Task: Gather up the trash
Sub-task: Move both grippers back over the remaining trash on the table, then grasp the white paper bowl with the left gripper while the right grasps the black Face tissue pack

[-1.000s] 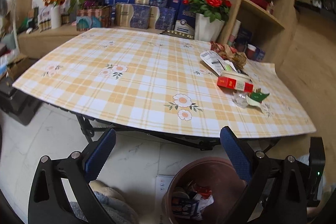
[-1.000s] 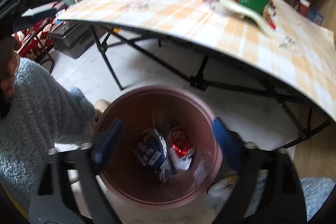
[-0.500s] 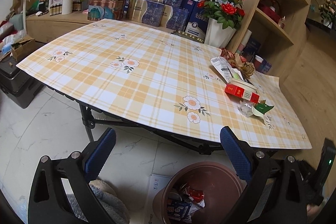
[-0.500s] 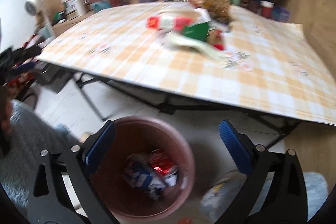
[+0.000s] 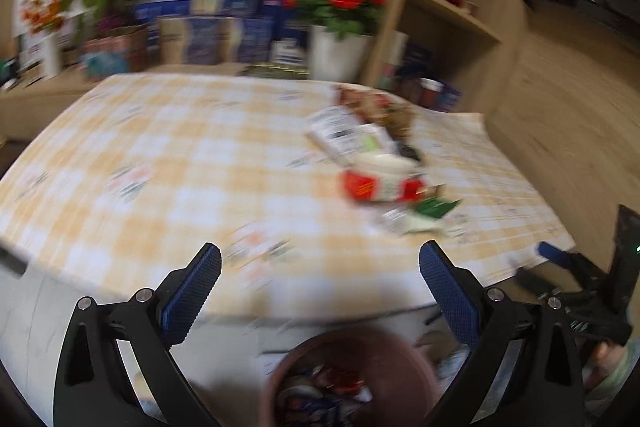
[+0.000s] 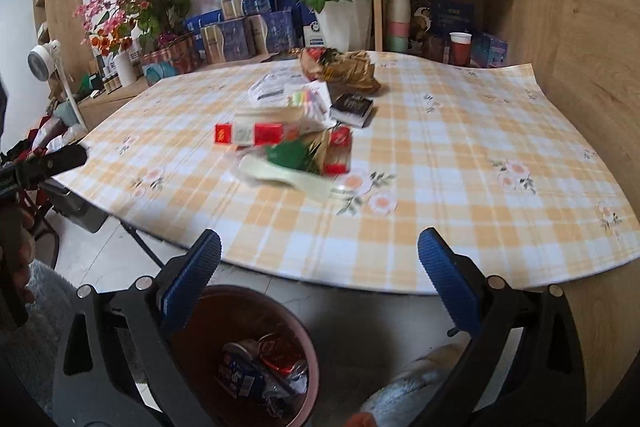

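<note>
Yellow-checked surface [image 6: 460,163] carrying a trash pile [image 6: 296,131] near its middle. Below its near edge, brown bin [image 6: 308,347] with wrappers inside. Left gripper [image 5: 320,291] spread wide, holding nothing; right gripper [image 6: 320,279] likewise wide and empty, above the bin.

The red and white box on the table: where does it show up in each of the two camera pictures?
Left wrist view: red and white box right of centre, blurred.
Right wrist view: box left of centre, in the trash pile.
Shared landmark: the white pot of red roses behind the table.
</note>
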Tool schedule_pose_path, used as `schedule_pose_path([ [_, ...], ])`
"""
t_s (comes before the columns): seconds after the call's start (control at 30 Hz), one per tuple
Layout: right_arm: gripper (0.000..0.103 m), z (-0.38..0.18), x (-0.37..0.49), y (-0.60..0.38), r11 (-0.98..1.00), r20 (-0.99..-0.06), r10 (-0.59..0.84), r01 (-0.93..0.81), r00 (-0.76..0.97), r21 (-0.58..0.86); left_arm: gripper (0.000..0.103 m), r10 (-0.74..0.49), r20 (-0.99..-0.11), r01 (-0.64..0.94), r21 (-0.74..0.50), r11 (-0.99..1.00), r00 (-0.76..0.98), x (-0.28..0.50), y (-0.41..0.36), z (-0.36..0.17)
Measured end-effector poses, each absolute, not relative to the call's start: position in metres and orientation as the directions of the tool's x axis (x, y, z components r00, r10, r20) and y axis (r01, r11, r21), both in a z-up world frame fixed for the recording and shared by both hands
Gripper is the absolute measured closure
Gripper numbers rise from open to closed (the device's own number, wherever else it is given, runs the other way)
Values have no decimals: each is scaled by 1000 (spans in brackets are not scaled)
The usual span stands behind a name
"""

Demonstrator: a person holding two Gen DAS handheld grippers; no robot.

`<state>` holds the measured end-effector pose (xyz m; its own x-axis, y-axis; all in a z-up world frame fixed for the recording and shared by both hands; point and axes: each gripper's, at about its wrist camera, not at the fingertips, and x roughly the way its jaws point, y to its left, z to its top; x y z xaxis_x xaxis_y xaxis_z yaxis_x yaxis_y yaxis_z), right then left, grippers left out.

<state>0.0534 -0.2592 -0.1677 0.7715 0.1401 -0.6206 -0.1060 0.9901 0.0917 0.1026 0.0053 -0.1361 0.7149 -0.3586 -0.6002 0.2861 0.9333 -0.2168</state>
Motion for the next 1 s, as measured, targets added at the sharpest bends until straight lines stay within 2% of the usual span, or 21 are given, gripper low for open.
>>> schedule_pose_path([
  [0.07, 6, -164, 60, -266, 990, -618, 139, -94, 774, 106, 6, -387, -613, 326, -215, 920, 689, 121, -18, -131],
  [0.17, 6, -158, 67, -282, 986, -598, 149, -71, 788, 152, 6, -436, -675, 367, -255, 895, 595, 165, -56, -135],
  [0.33, 6, -149, 73, -307, 965, -563, 195, -55, 803, 256, 6, -447, -766, 326, -322, 889, 462, 235, -95, -155],
  [0.6, 6, -145, 88, -337, 925, -539, 231, -11, 810, 380, 6, -287, -853, 352, -133, 927, 435, 280, -136, -183],
  [0.73, 6, -149, 99, -339, 933, -553, 218, -5, 805, 360, 6, -257, -872, 310, -129, 942, 418, 295, -135, -195],
  [0.77, 6, -150, 101, -339, 935, -554, 216, -7, 804, 353, 8, -261, -872, 305, -137, 942, 413, 297, -133, -197],
  [0.83, 6, -151, 106, -338, 946, -554, 202, -13, 808, 325, 20, -289, -860, 306, -166, 937, 420, 298, -128, -194],
  [1.0, 6, -150, 134, -336, 960, -586, 200, -36, 786, 279, 21, -325, -801, 315, -180, 932, 503, 282, -107, -171],
])
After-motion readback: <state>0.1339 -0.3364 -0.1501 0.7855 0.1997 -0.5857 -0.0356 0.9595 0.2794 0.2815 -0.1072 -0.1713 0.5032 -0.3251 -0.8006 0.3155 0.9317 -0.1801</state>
